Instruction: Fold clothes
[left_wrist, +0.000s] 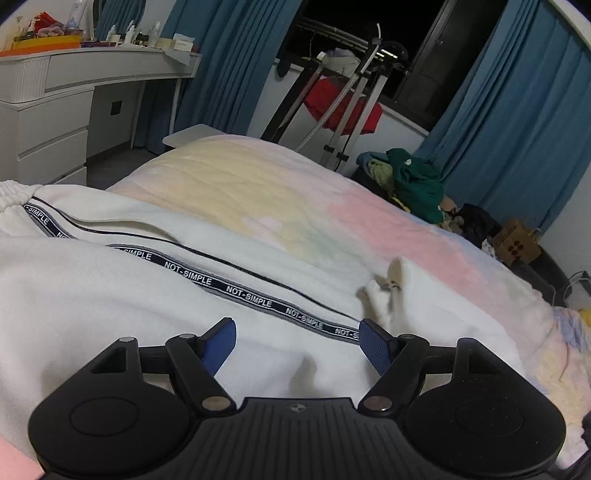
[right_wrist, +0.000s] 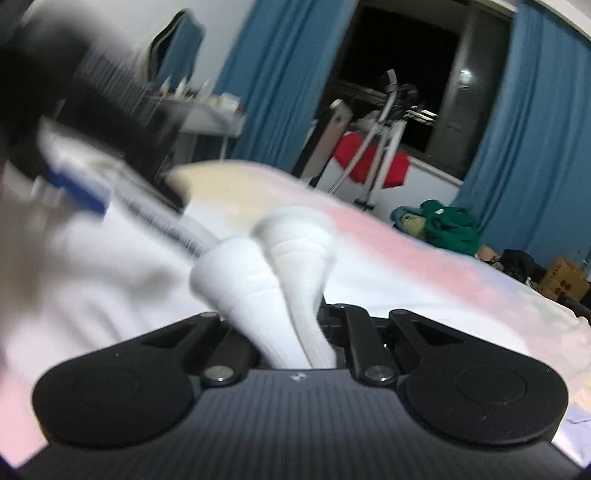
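Observation:
White trousers (left_wrist: 110, 295) with a dark "NOT-SIMPLE" side stripe (left_wrist: 221, 282) lie spread across the pastel quilt (left_wrist: 258, 192) of a bed. My left gripper (left_wrist: 297, 328) hovers just above them, open, with nothing between its blue pads. My right gripper (right_wrist: 295, 328) is shut on the ribbed white cuff (right_wrist: 280, 258) of a trouser leg, which bunches up and hides its fingertips. In the left wrist view that cuff (left_wrist: 391, 291) appears blurred, lifted at the right end of the stripe. The left gripper's blue pad (right_wrist: 79, 192) shows blurred at the upper left of the right wrist view.
A white dresser (left_wrist: 48, 122) with bottles stands left of the bed. Beyond the bed's far edge are a drying rack (left_wrist: 354, 96) with a red garment, a heap of green clothes (left_wrist: 417, 181), a cardboard box (left_wrist: 517, 243) and blue curtains (left_wrist: 509, 122).

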